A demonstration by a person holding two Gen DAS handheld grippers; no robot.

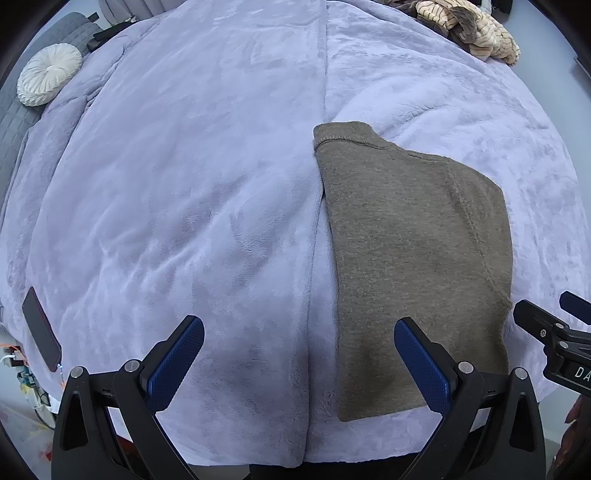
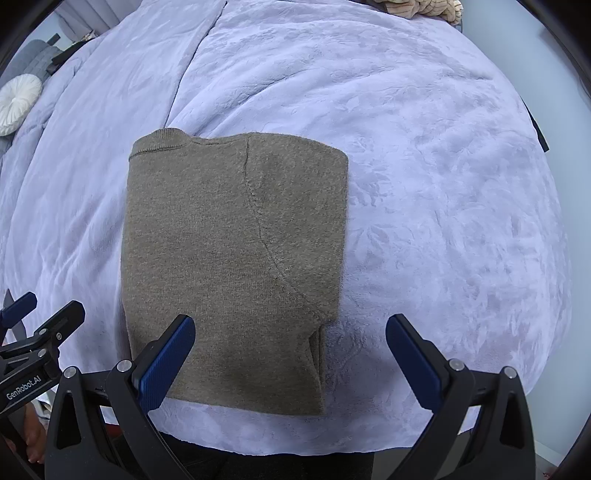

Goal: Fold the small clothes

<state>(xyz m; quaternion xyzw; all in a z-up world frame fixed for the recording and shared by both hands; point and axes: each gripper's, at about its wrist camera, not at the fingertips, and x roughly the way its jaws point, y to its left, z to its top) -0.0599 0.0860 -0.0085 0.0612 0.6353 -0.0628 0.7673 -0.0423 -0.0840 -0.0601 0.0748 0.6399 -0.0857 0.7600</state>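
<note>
An olive-brown knit sweater [image 1: 413, 258] lies folded lengthwise on the lavender blanket [image 1: 184, 184], collar at the far end. It also shows in the right wrist view [image 2: 229, 258], with the sleeve tucked under along its right side. My left gripper [image 1: 299, 332] is open and empty above the blanket, its right finger over the sweater's near left part. My right gripper [image 2: 290, 328] is open and empty over the sweater's near right corner. The right gripper's body shows at the right edge of the left wrist view [image 1: 554, 339].
A round white cushion [image 1: 48, 74] lies at the far left on a grey quilted seat. A dark phone [image 1: 40, 328] lies on the blanket's left edge. A striped tan plush item [image 1: 469, 29] sits at the far right. The bed's near edge is just below the grippers.
</note>
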